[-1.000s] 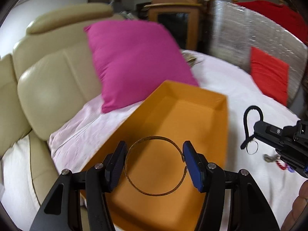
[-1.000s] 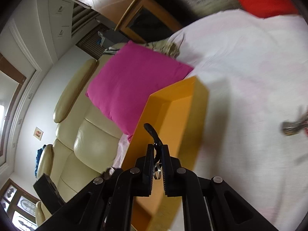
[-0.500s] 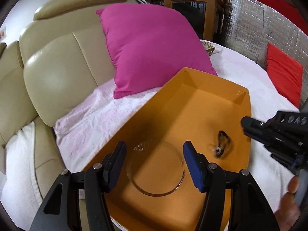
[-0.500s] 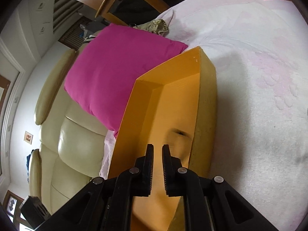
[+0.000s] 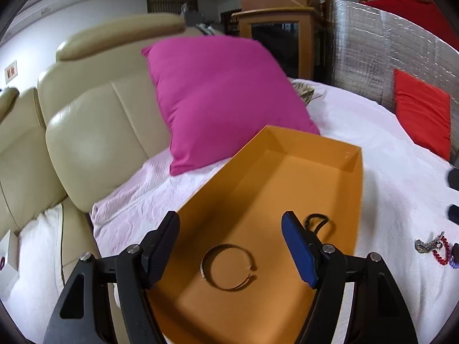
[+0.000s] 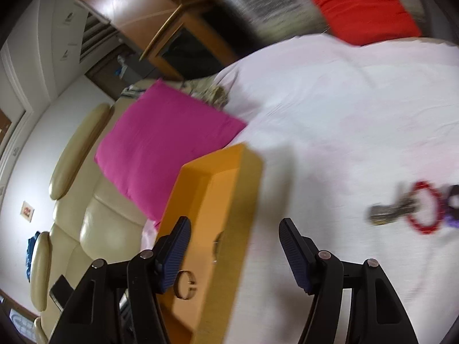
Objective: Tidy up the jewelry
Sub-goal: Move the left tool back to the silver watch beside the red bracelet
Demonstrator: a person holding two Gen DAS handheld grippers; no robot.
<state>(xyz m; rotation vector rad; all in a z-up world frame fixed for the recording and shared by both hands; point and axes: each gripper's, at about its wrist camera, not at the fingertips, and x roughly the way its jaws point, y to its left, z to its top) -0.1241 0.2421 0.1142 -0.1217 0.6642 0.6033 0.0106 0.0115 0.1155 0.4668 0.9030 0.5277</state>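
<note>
Two pieces of jewelry are lying on the floor of the orange box (image 5: 301, 177): a thin metal bangle (image 5: 228, 267) and, at about two o'clock from it, a black cord loop (image 5: 317, 221), the two well apart. The left gripper (image 5: 229, 246) is hovering above the box with its fingers (image 5: 298, 250) spread wide, gripping nothing, and the bangle is showing in the gap between them. The right gripper (image 6: 233, 253) is also standing wide open and empty, straddling the right wall of the box (image 6: 243, 200) over the white bedspread (image 6: 330, 120). In its view the bangle (image 6: 185, 284) is sitting just beside the left finger, at about seven o'clock. More jewelry is waiting on the bedspread at three o'clock: a red bead bracelet (image 6: 424, 207) touching a grey metal piece (image 6: 387, 210), with something purple at the frame's edge, too blurred to name. A pink pillow (image 5: 223, 97) is leaning against the cream sofa (image 5: 86, 120) at eleven o'clock from the box, and a red cushion (image 5: 421, 117) is lying at two o'clock.
</note>
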